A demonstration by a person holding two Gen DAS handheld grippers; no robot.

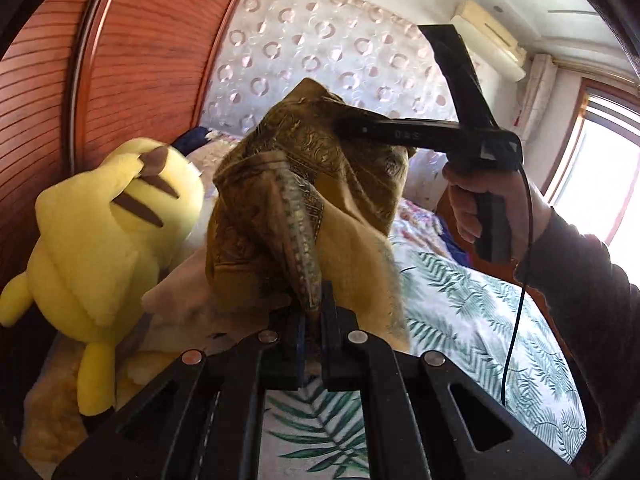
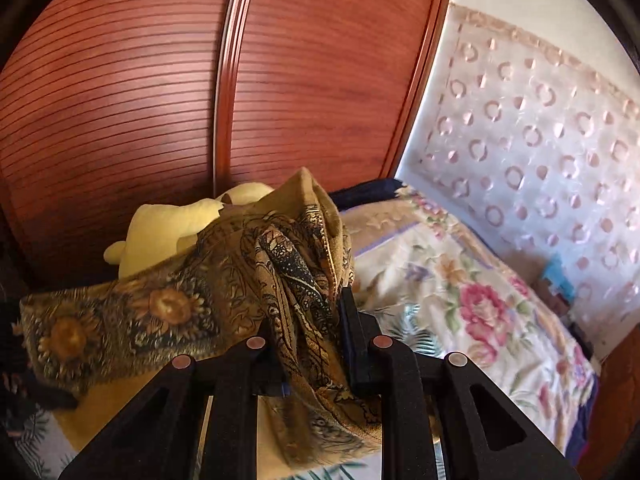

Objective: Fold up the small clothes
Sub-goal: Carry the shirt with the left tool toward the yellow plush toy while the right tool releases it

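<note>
We're holding the brown patterned scarf (image 1: 296, 184) up in the air over the bed (image 1: 480, 312), bunched btw both grippers. Left gripper (image 1: 313, 320) is pinching a thin gathered edge, jaws pressed nearly together on it. Right gripper (image 2: 316, 344) is clamping a thicker wad of the same cloth, jaws a bit apart w/ fabric filling the gap.

Risks as we're judging them: fabric is crumpled, not spread, so we're prob. folding in creases unless corners get found first. The thick wad on the right is looking slippery & could slide out under tension. The yellow plush toy (image 1: 108, 216) is sitting just beside the hanging cloth; we're risking draping onto it instead of flat bed.
</note>
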